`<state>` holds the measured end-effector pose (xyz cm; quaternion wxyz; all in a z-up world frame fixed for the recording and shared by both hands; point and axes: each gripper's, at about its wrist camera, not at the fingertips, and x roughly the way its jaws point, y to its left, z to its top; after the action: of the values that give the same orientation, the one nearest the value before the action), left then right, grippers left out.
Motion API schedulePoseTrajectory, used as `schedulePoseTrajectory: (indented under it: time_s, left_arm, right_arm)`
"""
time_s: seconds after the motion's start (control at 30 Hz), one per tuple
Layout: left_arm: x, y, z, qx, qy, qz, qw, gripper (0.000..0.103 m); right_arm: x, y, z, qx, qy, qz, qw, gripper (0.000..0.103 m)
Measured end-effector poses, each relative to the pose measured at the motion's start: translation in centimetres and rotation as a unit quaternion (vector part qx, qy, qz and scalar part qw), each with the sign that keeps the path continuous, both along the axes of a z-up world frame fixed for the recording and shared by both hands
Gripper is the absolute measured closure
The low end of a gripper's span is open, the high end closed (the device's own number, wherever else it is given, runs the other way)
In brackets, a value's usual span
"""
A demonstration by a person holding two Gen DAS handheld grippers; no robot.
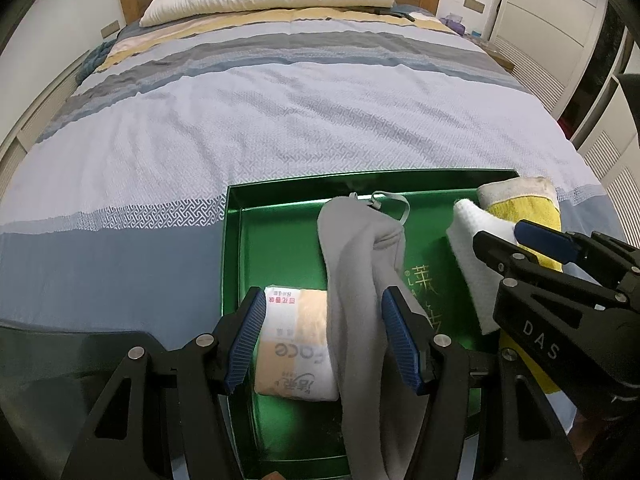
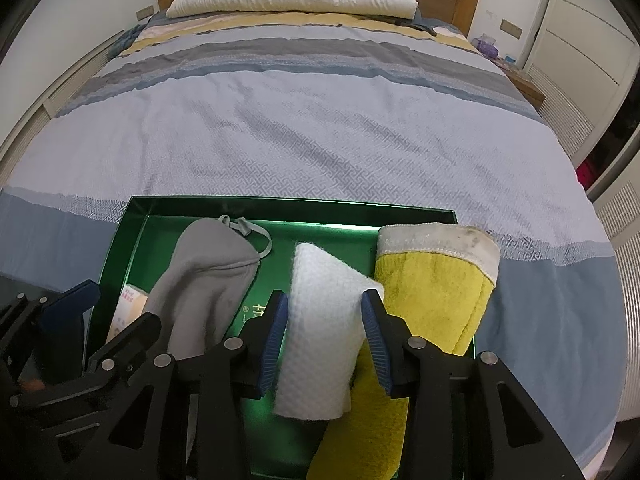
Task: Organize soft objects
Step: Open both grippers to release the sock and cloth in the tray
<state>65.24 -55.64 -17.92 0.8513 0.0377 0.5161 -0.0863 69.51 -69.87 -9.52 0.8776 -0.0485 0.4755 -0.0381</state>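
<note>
Right gripper (image 2: 324, 336) straddles the white cloth (image 2: 320, 332) in the green tray (image 2: 132, 216) on the bed, jaws part-open, barely gripping. Left gripper (image 1: 322, 338) stands half-open around the grey pouch (image 1: 360, 280). Best release fully, lifting straight up without snagging.

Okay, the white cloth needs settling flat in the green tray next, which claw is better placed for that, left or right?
Right, probably. The right claw already straddles the white cloth, which lies over the green tray beside the yellow towel. The left claw is busy around the grey pouch and tissue pack.
</note>
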Motion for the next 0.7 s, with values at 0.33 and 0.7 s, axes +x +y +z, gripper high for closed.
schedulePoseTrajectory:
  time_s: [0.33, 0.7]
  left_arm:
    - [0.0, 0.0, 0.1, -0.003, 0.0, 0.004, 1.0, 0.049]
    - [-0.4, 0.3, 0.9, -0.006, -0.001, 0.009, 0.9999, 0.049]
  right_arm:
    - [-0.3, -0.2, 0.3, -0.002, -0.001, -0.001, 1.0, 0.05]
    - [-1.4, -0.1, 1.7, -0.002, -0.009, 0.001, 1.0, 0.044]
